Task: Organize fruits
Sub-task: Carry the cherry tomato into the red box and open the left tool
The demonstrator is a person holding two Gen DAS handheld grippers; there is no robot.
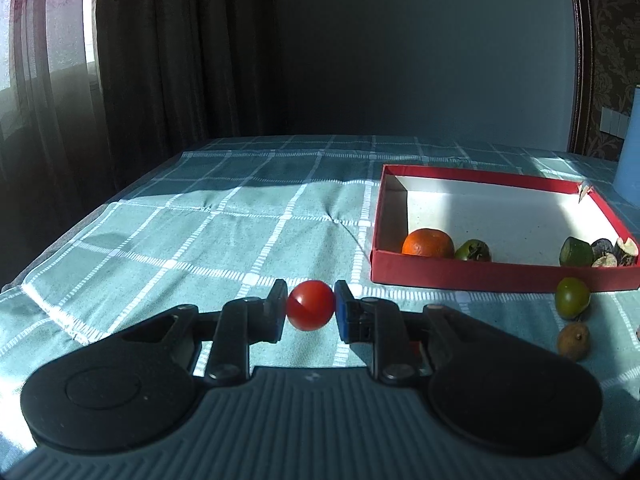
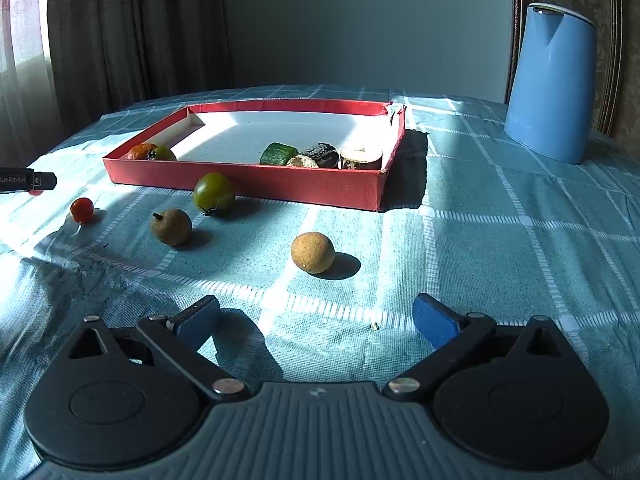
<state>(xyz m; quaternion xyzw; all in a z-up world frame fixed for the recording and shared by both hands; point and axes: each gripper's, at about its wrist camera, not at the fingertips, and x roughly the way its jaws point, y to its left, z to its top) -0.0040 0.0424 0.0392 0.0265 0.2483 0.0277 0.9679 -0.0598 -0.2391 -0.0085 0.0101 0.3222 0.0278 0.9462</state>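
My left gripper (image 1: pixel 310 307) is shut on a small red tomato (image 1: pixel 310 305), held just above the cloth, left of the red box (image 1: pixel 460 277). The box holds an orange (image 1: pixel 428 242), a green fruit (image 1: pixel 474 250) and cut vegetable pieces (image 1: pixel 598 252). A green tomato (image 1: pixel 572 297) and a brown fruit (image 1: pixel 573 340) lie in front of the box. My right gripper (image 2: pixel 316 320) is open and empty, low over the cloth. A tan round fruit (image 2: pixel 313 252) lies just ahead of it. Farther left lie a brown fruit (image 2: pixel 171 226), the green tomato (image 2: pixel 214 193) and a red tomato (image 2: pixel 82 209). The red box (image 2: pixel 248 179) is behind them.
A blue jug (image 2: pixel 550 84) stands at the back right of the table. The teal checked cloth (image 1: pixel 200 232) covers the table. Curtains (image 1: pixel 152 48) hang at the back left. The tip of the other gripper (image 2: pixel 26 180) shows at the left edge of the right wrist view.
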